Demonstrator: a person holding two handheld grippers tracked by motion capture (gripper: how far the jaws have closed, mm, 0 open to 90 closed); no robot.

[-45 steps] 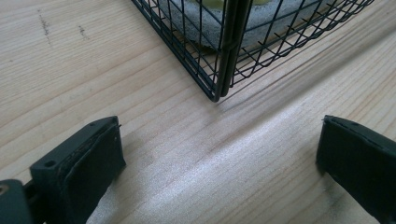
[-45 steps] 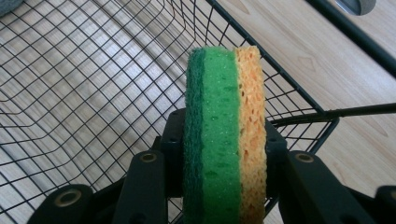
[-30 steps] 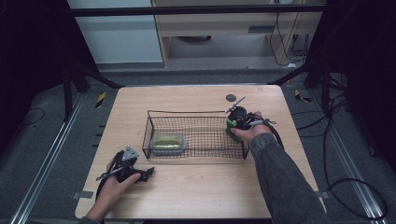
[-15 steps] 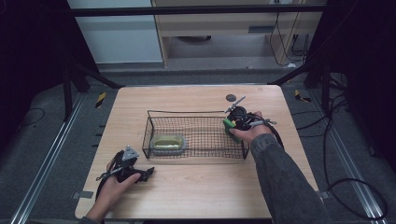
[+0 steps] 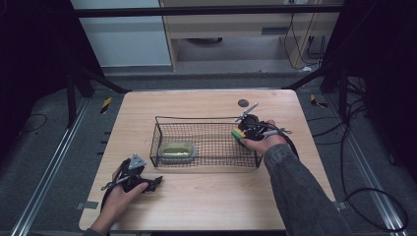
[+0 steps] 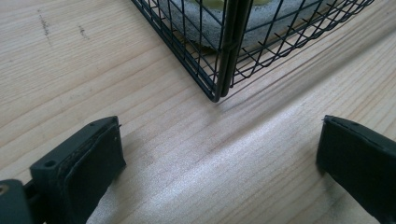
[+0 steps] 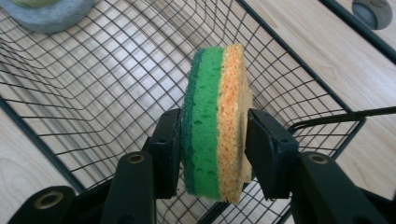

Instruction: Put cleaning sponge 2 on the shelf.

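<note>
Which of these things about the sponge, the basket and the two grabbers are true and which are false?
1. The right gripper squeezes a green and yellow sponge. True.
2. The sponge lies flat on the table. False: it is held on edge over the wire basket.
3. The left gripper is open, holding nothing. True.
4. The basket is empty. False: a grey and yellow thing lies inside.

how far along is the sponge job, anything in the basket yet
Done: one grey-and-yellow sponge lies in the wire basket. In hand: the right tool grips a green-and-orange sponge over the basket. Left: releasing it. The left tool rests open on the table.
</note>
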